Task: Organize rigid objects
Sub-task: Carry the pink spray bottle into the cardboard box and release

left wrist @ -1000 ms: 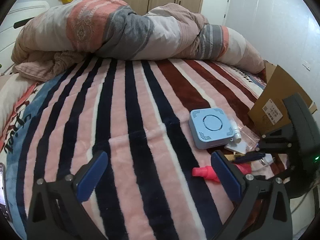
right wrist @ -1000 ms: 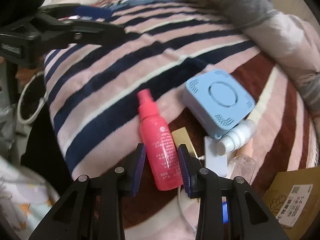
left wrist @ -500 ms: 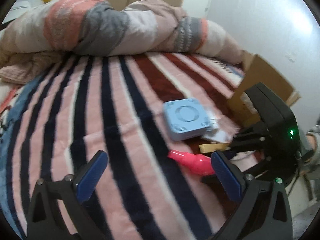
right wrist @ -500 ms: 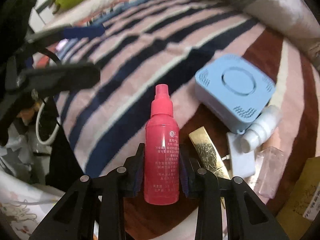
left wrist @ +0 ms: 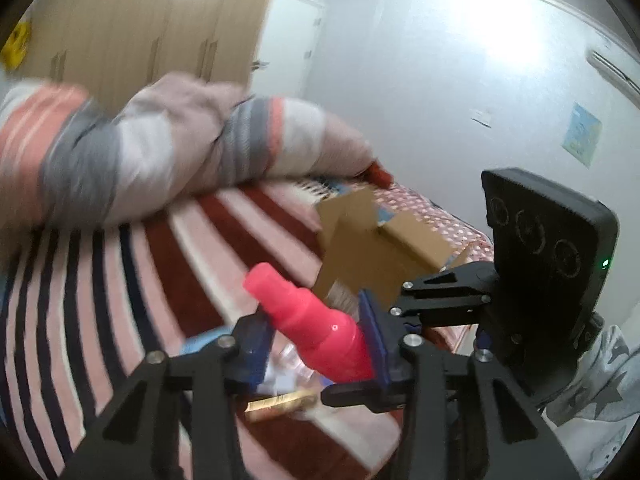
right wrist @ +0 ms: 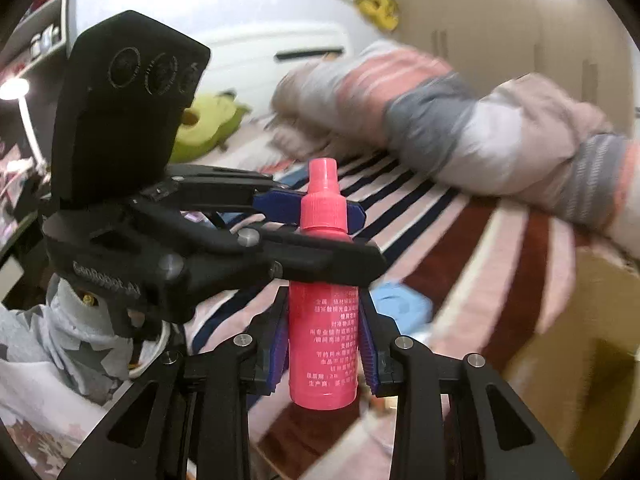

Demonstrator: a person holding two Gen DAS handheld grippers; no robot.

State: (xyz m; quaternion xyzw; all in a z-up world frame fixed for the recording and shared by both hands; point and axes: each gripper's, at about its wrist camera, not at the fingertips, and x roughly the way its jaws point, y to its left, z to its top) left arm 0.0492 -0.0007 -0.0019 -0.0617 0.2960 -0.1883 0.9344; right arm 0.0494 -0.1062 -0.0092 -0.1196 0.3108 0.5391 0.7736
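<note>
A pink spray bottle (right wrist: 323,320) stands upright in the air above the bed, held by both grippers. My right gripper (right wrist: 324,344) is shut on its lower body. My left gripper (left wrist: 316,340) is closed around its upper part just below the cap; in the left wrist view the bottle (left wrist: 316,328) lies between the blue pads, touching the right pad. The left gripper also shows in the right wrist view (right wrist: 308,216), crossing in from the left. A light blue square box (right wrist: 400,308) and a gold stick (left wrist: 280,402) lie on the blanket below.
An open cardboard box (left wrist: 380,240) sits at the bed's right side, also in the right wrist view (right wrist: 576,344). A rolled quilt (left wrist: 160,152) lies across the far end of the striped blanket (left wrist: 100,300). A green plush (right wrist: 208,124) lies far left.
My right gripper has lifted the pink bottle off the blanket and stood it upright. My left gripper has swung right and closed around the bottle's upper part.
</note>
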